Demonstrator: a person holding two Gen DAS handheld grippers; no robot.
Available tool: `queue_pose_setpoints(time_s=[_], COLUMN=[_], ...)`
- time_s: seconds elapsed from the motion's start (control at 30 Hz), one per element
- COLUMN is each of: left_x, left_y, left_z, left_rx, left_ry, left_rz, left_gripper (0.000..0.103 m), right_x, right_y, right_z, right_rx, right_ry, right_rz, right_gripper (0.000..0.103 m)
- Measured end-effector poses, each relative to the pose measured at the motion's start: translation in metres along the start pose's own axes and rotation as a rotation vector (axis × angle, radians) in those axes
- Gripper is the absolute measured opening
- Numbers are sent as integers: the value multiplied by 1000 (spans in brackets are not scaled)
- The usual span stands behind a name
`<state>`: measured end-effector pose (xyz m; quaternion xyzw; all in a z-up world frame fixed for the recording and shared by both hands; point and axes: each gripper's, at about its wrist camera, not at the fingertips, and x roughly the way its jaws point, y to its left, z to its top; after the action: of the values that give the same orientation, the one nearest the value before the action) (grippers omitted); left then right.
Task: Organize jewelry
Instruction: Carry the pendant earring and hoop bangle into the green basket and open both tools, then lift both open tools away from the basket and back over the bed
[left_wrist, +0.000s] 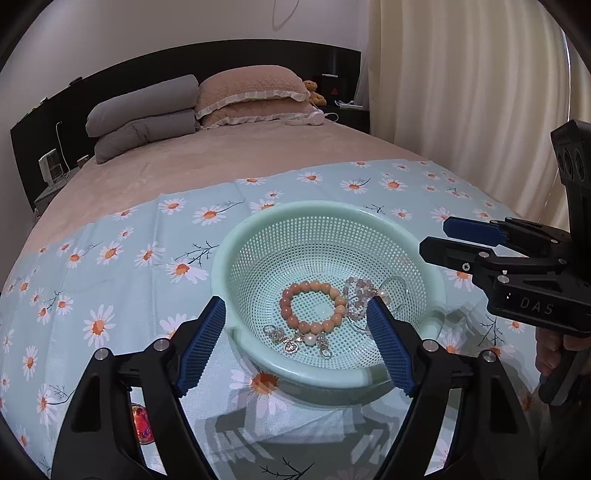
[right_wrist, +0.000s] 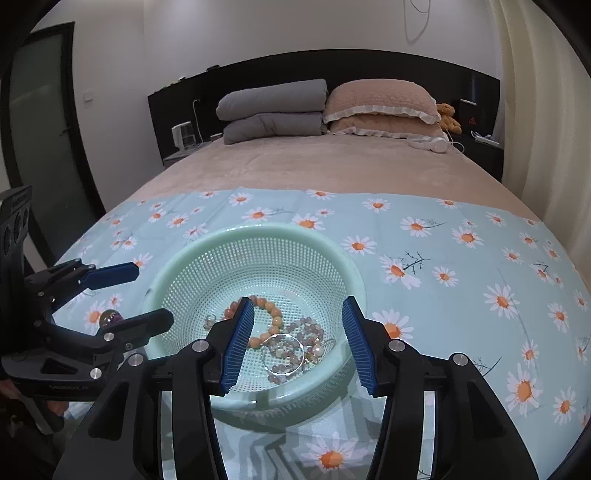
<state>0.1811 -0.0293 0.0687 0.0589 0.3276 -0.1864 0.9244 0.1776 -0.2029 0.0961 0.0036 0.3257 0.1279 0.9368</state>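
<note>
Bed covered with daisy-print cloth (right_wrist: 461, 258); green mesh basket (left_wrist: 280, 221) set on it, near edge facing both tongs.

Inside basket: orange bead bracelet (left_wrist: 314, 308) lying flat as a ring; pale bead strand (right_wrist: 295, 332) in a loose heap beside it; charm chain with pearl (left_wrist: 301, 339) stretched crosswise along the near wall; clear ring (right_wrist: 282, 352) resting on the pale beads.

Left tongs (left_wrist: 297, 345): spread wide, nothing between the pads, hovering over the near rim with the charm chain directly ahead and below. Right tongs (right_wrist: 297, 345): parted about halfway, empty, poised above the pale heap and clear ring.

One stray iridescent bead piece (right_wrist: 110, 317) on the cloth outside the basket, to its left, just beside the left tongs. Nearest to left hand; judged the likely remaining pickup. Approach from basket leftward and down advised.
</note>
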Motion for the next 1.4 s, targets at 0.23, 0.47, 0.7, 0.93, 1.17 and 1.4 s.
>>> queue_pose_setpoints(time_s=[0.23, 0.47, 0.7, 0.93, 1.17, 1.4], left_x=[-17, -51, -88, -122, -150, -164], left_y=[-5, -12, -22, -42, -65, -75], left_z=[-11, -26, -40, -62, -87, -106], left_rx=[15, -10, -27, 6, 17, 22], left_ry=[4, -22, -42, -56, -78, -73], left_rz=[40, 69, 86, 113, 115, 135], left_gripper=[86, 96, 97, 97, 97, 97], right_x=[-19, -55, -94, -129, -148, -159], right_y=[-2, 5, 11, 19, 30, 33], right_z=[-9, -23, -43, -68, -94, -111], right_rx=[13, 1, -8, -11, -38, -57], right_ry=[-1, -23, -27, -37, -22, 2], right_rz=[-15, -34, -60, -67, -102, -129], right_gripper=[62, 81, 85, 87, 89, 94])
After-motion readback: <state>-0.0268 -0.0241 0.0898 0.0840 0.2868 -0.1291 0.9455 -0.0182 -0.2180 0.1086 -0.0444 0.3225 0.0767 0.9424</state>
